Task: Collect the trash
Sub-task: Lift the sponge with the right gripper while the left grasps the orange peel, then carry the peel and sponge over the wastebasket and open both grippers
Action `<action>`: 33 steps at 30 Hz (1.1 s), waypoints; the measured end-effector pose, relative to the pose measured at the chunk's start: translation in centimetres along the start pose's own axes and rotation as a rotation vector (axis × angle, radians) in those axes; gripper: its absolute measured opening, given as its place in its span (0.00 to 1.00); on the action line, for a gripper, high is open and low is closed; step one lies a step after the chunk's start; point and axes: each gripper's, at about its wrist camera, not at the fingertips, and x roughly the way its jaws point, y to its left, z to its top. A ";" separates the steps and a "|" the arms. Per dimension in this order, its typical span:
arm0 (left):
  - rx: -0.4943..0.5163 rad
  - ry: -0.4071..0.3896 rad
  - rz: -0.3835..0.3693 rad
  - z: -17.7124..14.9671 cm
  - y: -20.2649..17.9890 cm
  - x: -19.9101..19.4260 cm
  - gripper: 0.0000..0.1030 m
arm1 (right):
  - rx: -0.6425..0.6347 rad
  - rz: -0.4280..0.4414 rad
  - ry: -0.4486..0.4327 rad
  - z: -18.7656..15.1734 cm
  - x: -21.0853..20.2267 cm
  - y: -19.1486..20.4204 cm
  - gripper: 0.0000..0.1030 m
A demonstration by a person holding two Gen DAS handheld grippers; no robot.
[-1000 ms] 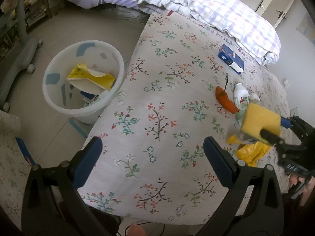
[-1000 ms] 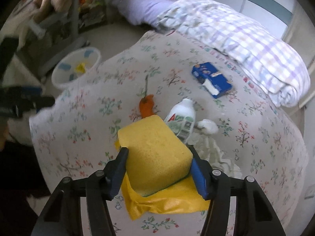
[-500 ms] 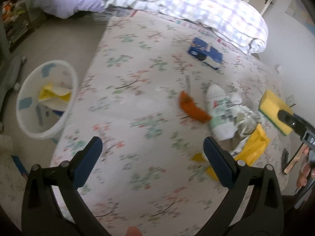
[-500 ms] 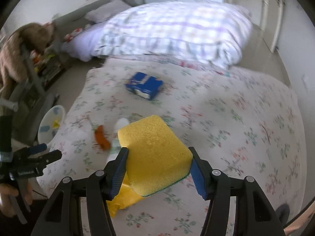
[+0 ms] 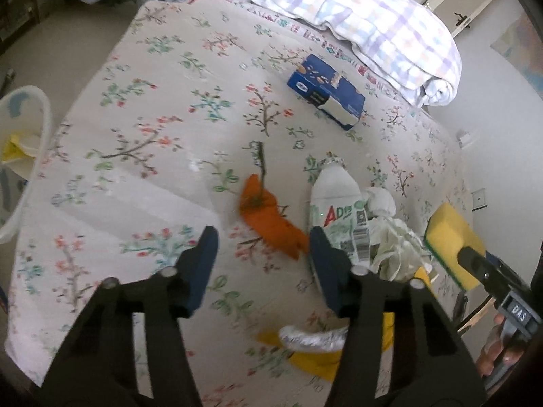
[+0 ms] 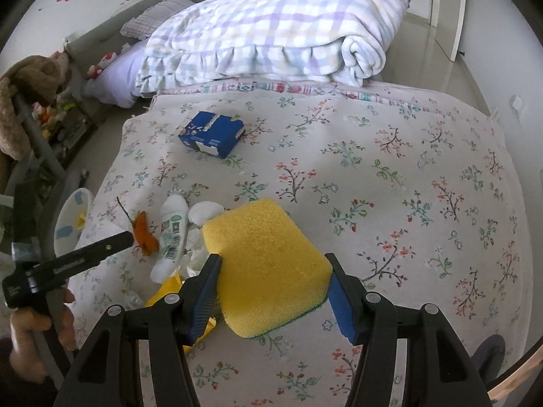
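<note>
My right gripper [image 6: 273,291] is shut on a yellow sponge [image 6: 264,268] with a green underside, held above the floral bedspread; the sponge also shows at the right of the left wrist view [image 5: 449,237]. My left gripper [image 5: 263,268] is open and empty, just above an orange peel with a stem [image 5: 268,217]. Beside the peel lie a white plastic bottle [image 5: 337,217], crumpled white tissue [image 5: 390,237], a yellow wrapper [image 5: 315,356] and a blue box [image 5: 325,91]. The white trash bin [image 5: 20,156] stands on the floor at the far left.
A rolled checked blanket [image 6: 271,34] and a lilac pillow [image 6: 115,78] lie at the head of the bed. A shelf with toys [image 6: 44,112] stands left of the bed. The bedspread's right half [image 6: 424,186] bears only its floral print.
My left gripper has swung right from the bin side toward the trash pile and come closer to the orange peel. My right gripper has turned right across the bed, still holding the sponge.
</note>
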 end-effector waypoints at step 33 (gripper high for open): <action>0.018 -0.090 0.108 0.8 2.2 -2.4 0.21 | -0.007 0.085 -0.046 2.9 -0.8 3.8 0.59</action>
